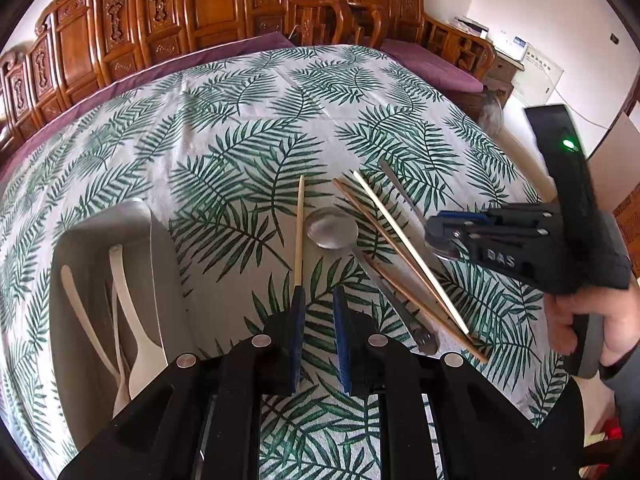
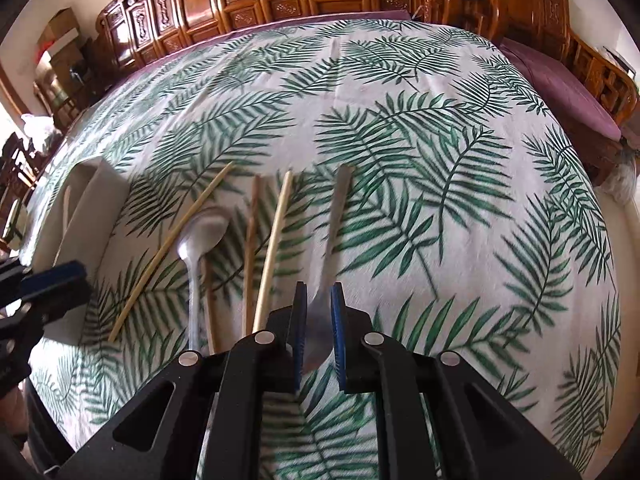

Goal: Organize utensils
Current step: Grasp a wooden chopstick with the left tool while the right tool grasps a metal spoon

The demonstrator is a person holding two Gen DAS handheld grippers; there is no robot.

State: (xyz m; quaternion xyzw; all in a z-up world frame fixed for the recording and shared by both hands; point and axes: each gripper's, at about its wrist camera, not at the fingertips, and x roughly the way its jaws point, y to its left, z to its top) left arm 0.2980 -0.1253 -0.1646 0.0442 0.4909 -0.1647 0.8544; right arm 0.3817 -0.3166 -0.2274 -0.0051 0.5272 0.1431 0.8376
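Observation:
A grey tray (image 1: 80, 240) with two white plastic spoons (image 1: 132, 320) lies at the left. On the leaf-print cloth lie a pale chopstick (image 1: 298, 232), a metal spoon (image 1: 332, 230), brown chopsticks (image 1: 400, 264) and another pale chopstick (image 1: 412, 252). My left gripper (image 1: 318, 304) is open and empty, its left finger by the pale chopstick's near end. My right gripper (image 2: 319, 300) is closed on the bowl of a second metal spoon (image 2: 338, 216), whose handle points away. The right gripper also shows in the left wrist view (image 1: 444, 240).
Carved wooden benches (image 1: 160, 12) with purple cushions (image 1: 432, 68) ring the table's far side. The tablecloth (image 2: 440, 140) stretches bare to the right and far side. The tray's corner shows at the left of the right wrist view (image 2: 80, 188).

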